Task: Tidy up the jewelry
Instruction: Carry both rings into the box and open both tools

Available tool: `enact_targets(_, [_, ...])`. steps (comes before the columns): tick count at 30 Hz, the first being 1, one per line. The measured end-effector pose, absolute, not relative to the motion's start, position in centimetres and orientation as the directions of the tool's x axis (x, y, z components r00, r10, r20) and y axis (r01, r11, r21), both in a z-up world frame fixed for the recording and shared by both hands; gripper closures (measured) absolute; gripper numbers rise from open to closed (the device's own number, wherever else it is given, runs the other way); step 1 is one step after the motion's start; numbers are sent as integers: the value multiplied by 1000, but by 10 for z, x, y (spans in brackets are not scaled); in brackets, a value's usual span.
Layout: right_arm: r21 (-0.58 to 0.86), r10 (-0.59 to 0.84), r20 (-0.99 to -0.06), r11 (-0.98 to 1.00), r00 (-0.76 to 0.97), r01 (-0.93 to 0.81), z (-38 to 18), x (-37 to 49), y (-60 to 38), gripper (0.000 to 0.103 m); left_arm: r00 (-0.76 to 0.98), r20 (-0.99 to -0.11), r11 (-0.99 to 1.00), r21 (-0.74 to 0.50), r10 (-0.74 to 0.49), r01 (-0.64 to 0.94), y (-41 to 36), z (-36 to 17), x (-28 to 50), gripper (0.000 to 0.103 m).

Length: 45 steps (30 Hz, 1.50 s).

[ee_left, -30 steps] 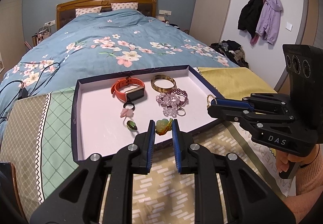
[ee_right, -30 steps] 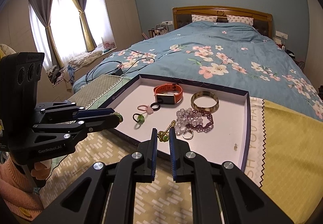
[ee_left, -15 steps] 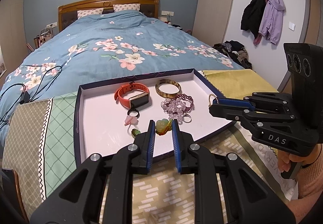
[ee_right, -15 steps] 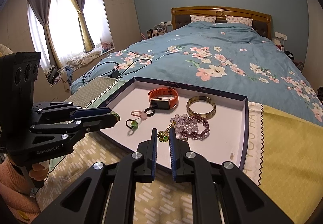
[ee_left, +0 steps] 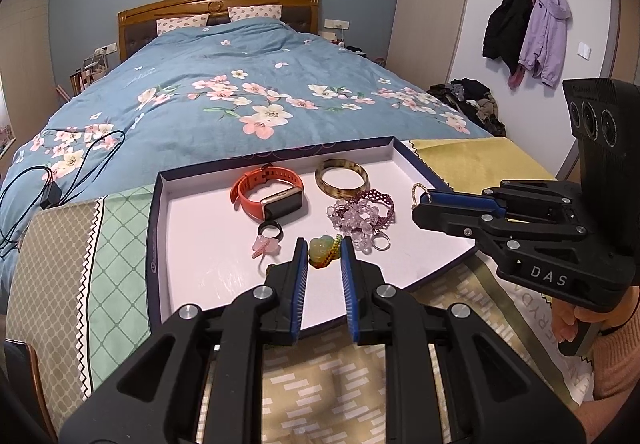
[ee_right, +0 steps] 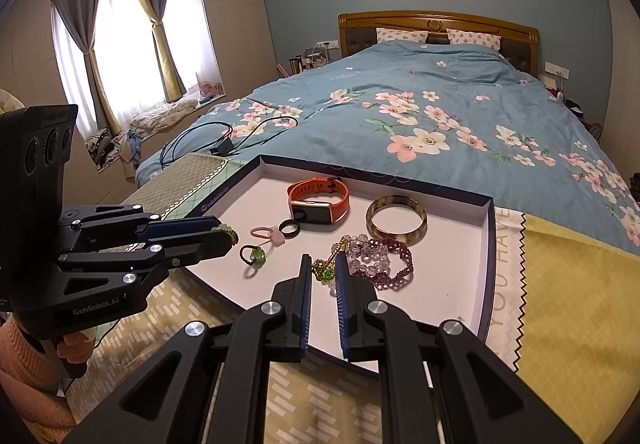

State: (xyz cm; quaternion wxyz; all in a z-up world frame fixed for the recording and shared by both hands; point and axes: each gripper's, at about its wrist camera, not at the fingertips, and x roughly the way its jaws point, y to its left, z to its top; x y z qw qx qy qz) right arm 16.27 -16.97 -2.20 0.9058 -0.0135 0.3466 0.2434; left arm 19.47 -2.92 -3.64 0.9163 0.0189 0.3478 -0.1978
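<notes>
A white tray with a dark rim point(ee_left: 154, 244) lies on a patterned cloth at the foot of the bed. In it are an orange watch point(ee_left: 266, 194), an amber bangle point(ee_left: 341, 178), purple bead bracelets point(ee_left: 364, 210), a black ring point(ee_left: 270, 231), a pink piece point(ee_left: 266, 246), a silver ring point(ee_left: 381, 242) and a green-stone ring point(ee_right: 254, 255). My left gripper point(ee_left: 323, 246) is shut on a green pendant point(ee_left: 320, 252) above the tray's near edge. My right gripper point(ee_right: 323, 268) is shut on a gold chain with green beads point(ee_right: 326, 272) near the bracelets.
The bed's blue floral duvet point(ee_left: 256, 92) lies beyond the tray, with a black cable and charger point(ee_left: 50, 196) on its left side. Yellow cloth point(ee_right: 580, 304) covers the surface right of the tray. Coats point(ee_left: 528, 28) hang on the right wall. A hand in a pink sleeve holds each gripper.
Both views have shifted slightly, so the tray sits a bit lower in frame. Each gripper keeps the same hold on its piece. The jewelry in the tray has not moved.
</notes>
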Motion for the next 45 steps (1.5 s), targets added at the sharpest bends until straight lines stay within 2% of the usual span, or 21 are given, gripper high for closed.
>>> enact_targets(45, [146, 415, -653, 890, 634, -432, -38, 190, -175, 93, 673, -671, 937, -99, -311, 334, -27, -48, 225, 86])
